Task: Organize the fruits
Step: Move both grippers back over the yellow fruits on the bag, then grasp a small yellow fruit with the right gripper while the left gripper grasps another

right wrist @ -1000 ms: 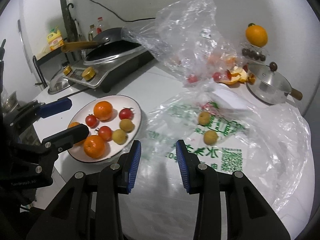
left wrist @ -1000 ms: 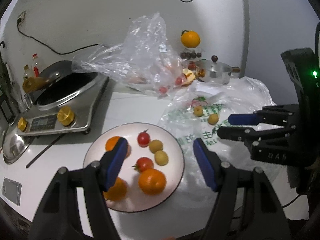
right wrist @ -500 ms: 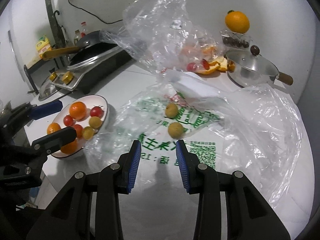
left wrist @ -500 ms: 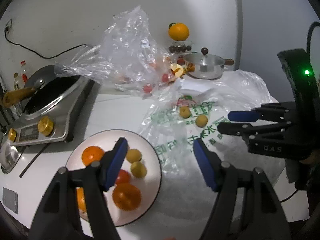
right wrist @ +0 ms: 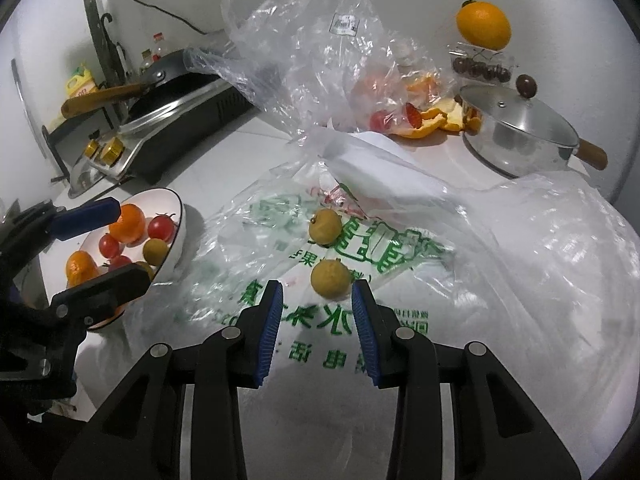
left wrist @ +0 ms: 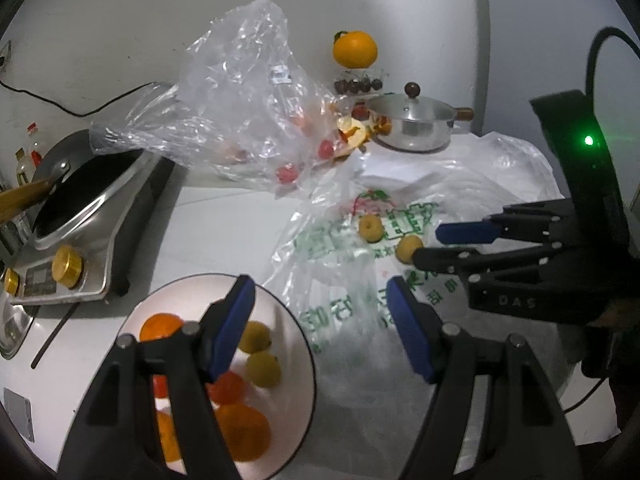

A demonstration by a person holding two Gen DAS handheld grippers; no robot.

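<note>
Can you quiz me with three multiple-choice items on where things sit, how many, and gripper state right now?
1. Where does the nearer yellow fruit lie?
A. on the printed plastic bag
B. on the plate
C. in the pot

2. How many small yellow fruits lie on that bag?
A. one
B. two
C. four

3. What is the state of the right gripper?
A. shut on a tomato
B. shut, empty
C. open, empty

Answers: 1 A, it rests on the green lettering just ahead of the fingers; 2 B, a second yellow fruit sits beyond the first; 3 C, the blue pads stand apart with nothing between them.
</note>
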